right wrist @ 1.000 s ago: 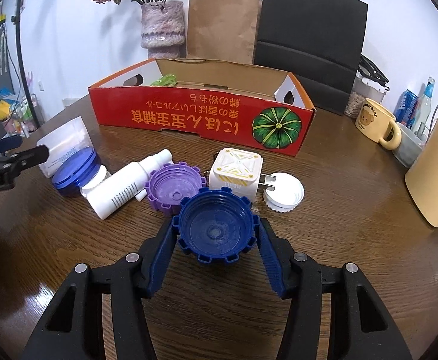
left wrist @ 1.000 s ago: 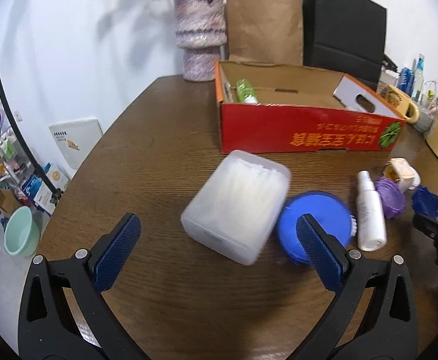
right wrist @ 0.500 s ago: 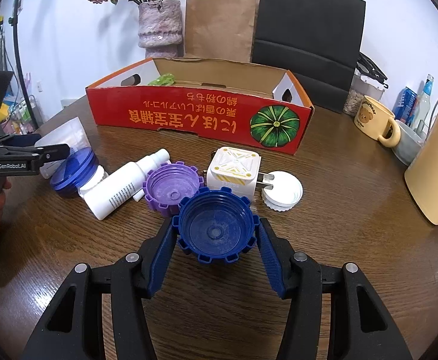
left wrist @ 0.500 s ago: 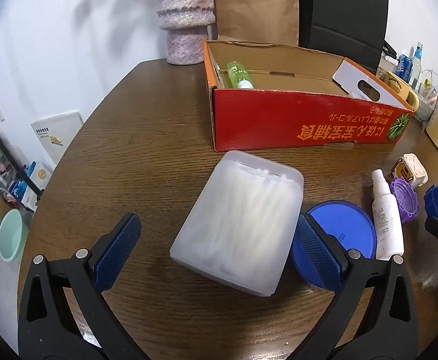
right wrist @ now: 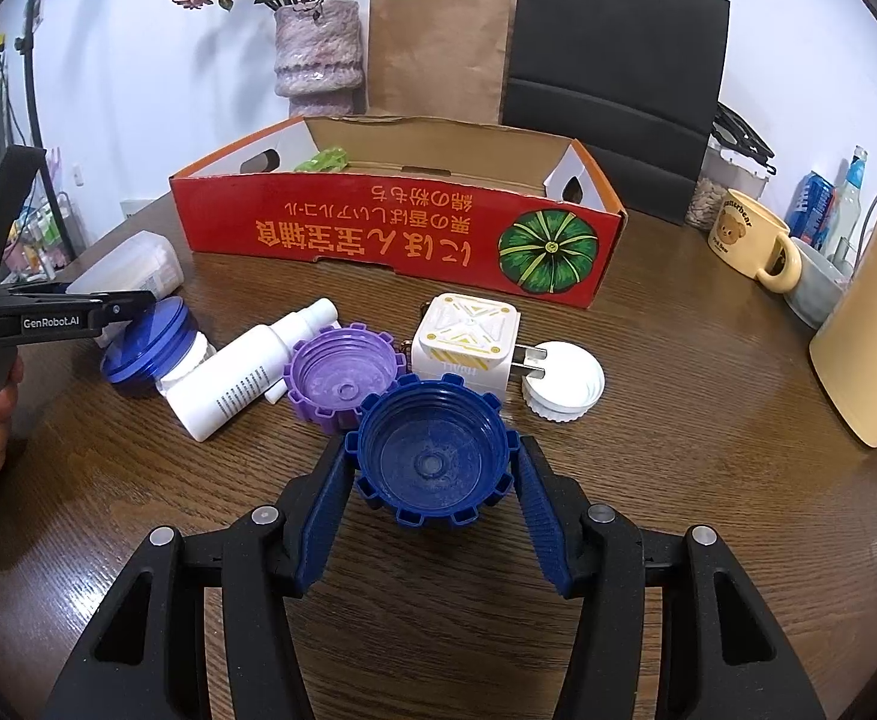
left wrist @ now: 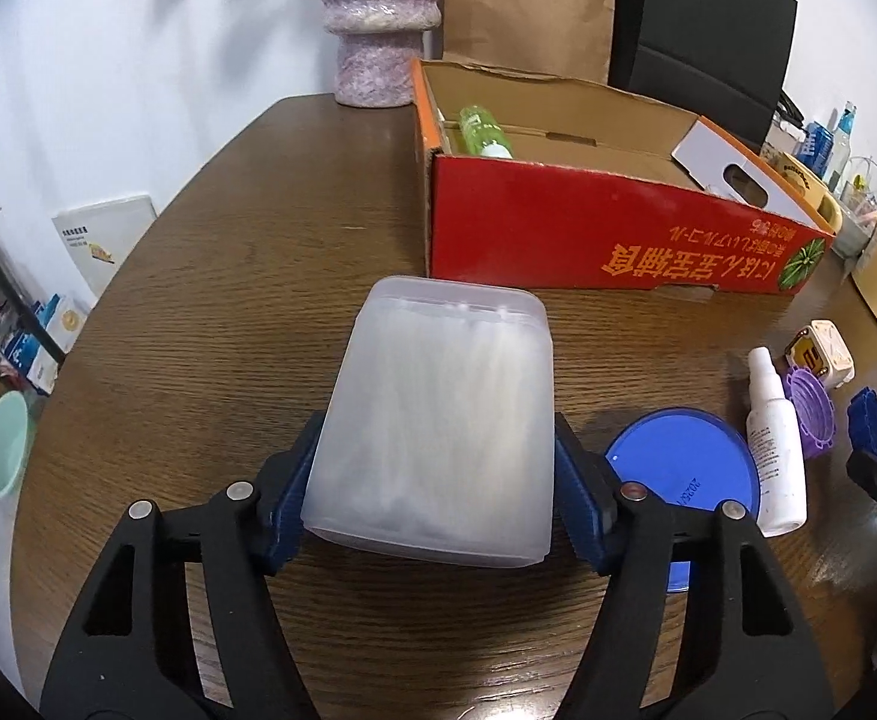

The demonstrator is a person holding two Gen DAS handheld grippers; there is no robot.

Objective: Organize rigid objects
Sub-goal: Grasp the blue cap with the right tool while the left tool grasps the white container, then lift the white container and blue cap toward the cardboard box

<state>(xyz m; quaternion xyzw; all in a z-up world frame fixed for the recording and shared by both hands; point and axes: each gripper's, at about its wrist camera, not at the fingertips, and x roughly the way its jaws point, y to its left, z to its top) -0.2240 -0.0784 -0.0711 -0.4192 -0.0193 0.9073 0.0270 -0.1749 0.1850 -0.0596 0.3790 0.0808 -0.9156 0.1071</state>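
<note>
left tool (left wrist: 432, 486) just closed, pads pressing sides of translucent cotton swab box (left wrist: 438, 432) at frame centre on table (left wrist: 228, 300), right tool (right wrist: 432, 492) clamped on dark blue ridged cap (right wrist: 432, 456) at lower centre, red cardboard box (right wrist: 402, 234) behind, purple cap (right wrist: 342, 375) beside

Right-wrist view: cardboard box (right wrist: 390, 240) is sitting at 12 o'clock on table (right wrist: 708, 420), bottle (right wrist: 246, 372) lying at 9, charger (right wrist: 465, 342) and cap (right wrist: 564, 381) at 1 (touching), mug (right wrist: 750, 237) standing at 2.
</note>
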